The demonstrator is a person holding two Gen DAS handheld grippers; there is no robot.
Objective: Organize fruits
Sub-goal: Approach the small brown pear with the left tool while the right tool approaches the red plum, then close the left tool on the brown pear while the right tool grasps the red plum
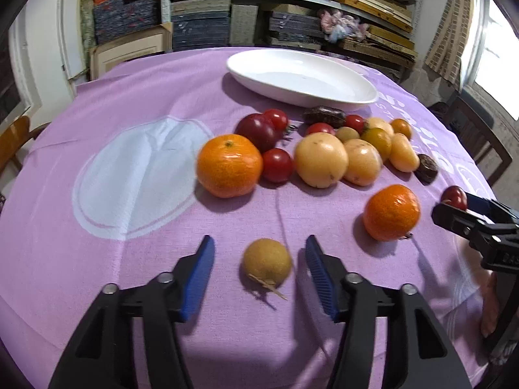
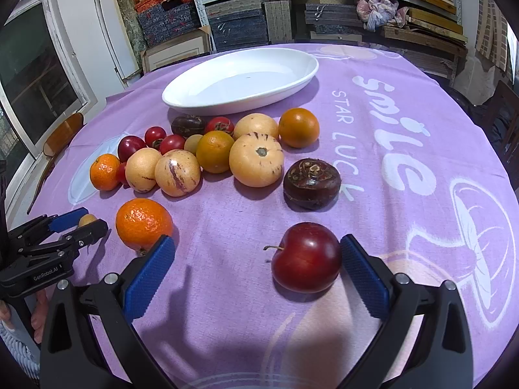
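Purple cloth (image 2: 373, 214) covers the tabletop, printed with white lettering and a mushroom figure on its right side. One white oval dish (image 2: 241, 79) sits at the far middle, nothing in it. Near it lies the fruit pile: two mandarins (image 1: 228, 165) (image 1: 391, 212), three pale striped melon-like fruits (image 2: 256, 159), two dark brown water chestnuts (image 2: 311, 183), and several small red tomatoes (image 1: 277, 165). The left gripper (image 1: 259, 270) stands spread, its blue pads either side of one small tan fruit (image 1: 267, 262) without touching it. The right gripper (image 2: 256, 278) is also spread wide; its right pad sits just beside one dark red plum (image 2: 306, 256), the left pad well apart. Open cloth lies left of the pile and along the near edge.
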